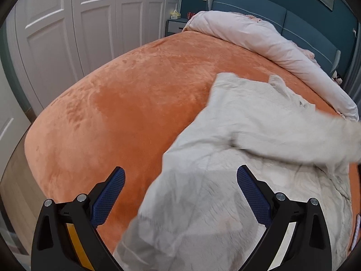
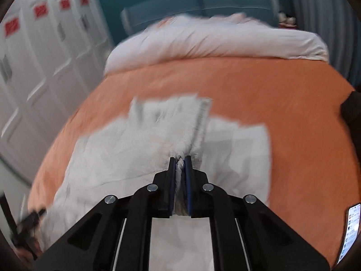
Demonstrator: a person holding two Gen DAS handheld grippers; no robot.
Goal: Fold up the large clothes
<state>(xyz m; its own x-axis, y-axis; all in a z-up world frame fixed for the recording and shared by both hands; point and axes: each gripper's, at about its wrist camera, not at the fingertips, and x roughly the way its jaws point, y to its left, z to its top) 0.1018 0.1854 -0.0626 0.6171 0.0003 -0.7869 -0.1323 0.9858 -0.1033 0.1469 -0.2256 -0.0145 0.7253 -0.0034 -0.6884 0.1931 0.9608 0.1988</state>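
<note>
A large pale grey fleecy garment [image 1: 259, 135] lies crumpled on the orange bed cover [image 1: 126, 94]. In the left wrist view my left gripper [image 1: 180, 178] hangs open above the garment's near left part, its blue pads [image 1: 110, 194] wide apart with nothing pinched. In the right wrist view the same garment [image 2: 126, 142] spreads over the orange cover [image 2: 282, 94], with a zip edge running away from me. My right gripper [image 2: 180, 159] is shut on a fold of the garment, with fluffy cloth squeezed between its blue pads. This view is motion-blurred.
A rolled pale pink duvet [image 1: 266, 43] lies across the bed's head by a blue headboard [image 1: 248, 2]. White wardrobe doors [image 1: 74, 22] stand on the left. A phone [image 2: 349, 230] lies at the bed's right edge, and something dark [image 2: 354, 110] is at the far right.
</note>
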